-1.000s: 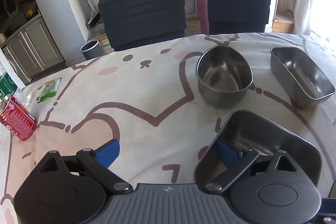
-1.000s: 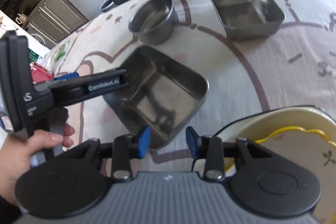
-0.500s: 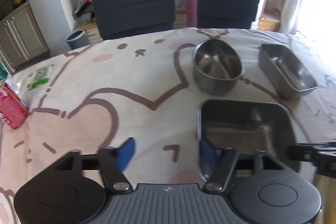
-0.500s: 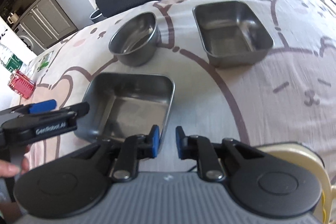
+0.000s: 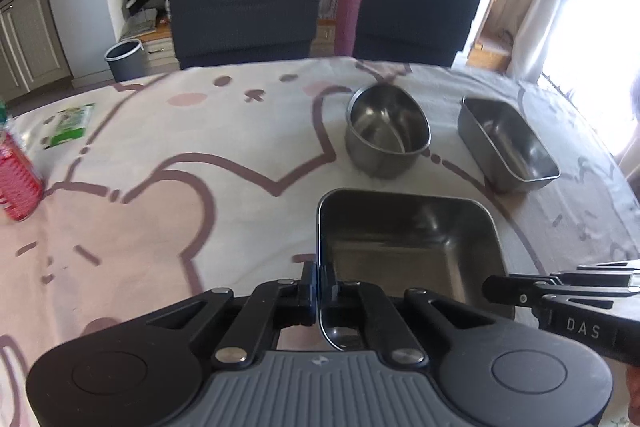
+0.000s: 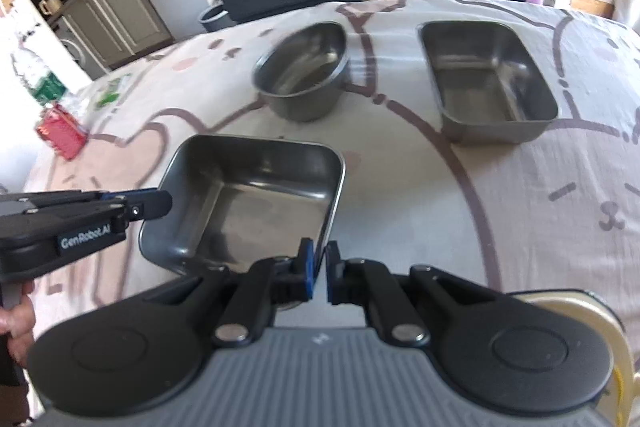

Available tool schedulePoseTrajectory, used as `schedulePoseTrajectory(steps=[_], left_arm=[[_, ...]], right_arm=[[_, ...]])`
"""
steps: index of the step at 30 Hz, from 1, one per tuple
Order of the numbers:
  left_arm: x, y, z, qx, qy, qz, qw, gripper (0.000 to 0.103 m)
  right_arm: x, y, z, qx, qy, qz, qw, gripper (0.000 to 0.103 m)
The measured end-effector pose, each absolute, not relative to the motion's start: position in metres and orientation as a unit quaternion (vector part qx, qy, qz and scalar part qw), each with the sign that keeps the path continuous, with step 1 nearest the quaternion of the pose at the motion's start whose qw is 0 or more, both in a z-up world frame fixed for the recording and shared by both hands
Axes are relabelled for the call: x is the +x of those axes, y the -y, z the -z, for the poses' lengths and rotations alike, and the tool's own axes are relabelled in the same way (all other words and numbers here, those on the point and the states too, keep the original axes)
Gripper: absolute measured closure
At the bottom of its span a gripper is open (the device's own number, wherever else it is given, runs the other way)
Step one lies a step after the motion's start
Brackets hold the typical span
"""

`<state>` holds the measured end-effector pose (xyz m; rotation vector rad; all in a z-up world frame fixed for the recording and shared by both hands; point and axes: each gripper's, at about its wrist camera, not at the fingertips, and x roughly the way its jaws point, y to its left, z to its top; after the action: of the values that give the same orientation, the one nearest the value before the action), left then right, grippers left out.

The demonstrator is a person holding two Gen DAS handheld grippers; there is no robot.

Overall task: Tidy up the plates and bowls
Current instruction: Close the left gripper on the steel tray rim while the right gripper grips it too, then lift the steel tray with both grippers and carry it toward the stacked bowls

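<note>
A square steel tray sits nearest to me on the tablecloth. My left gripper is closing tight on the tray's left rim near the front corner, the thin wall pinched between its blue pads. My right gripper is closing on the right rim near the other front corner. Each gripper shows in the other's view, the right gripper and the left gripper. Behind the tray stand a round steel bowl and a deep rectangular steel tray.
A cream plate with a yellow line lies at the near right. A red packet and a green packet lie at the left table edge. Two dark chairs stand at the far side. A hand holds the left gripper.
Both grippers went from open to shut on opposite rims of the square tray. The left gripper shifted right and pulled back; the tray now lies squarer to both views.
</note>
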<state>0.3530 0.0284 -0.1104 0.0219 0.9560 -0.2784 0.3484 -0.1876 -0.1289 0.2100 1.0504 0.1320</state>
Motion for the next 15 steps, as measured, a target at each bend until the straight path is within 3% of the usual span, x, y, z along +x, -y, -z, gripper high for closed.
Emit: schedulePoseTrajectory(steps=[15], left_arm=[[0.274,-0.107,0.094,-0.002,-0.493,0.095,0.865,0.100]], right_arm=[[0.307,0.115,0.113,0.055,-0.530,-0.176,0.827,0.094]])
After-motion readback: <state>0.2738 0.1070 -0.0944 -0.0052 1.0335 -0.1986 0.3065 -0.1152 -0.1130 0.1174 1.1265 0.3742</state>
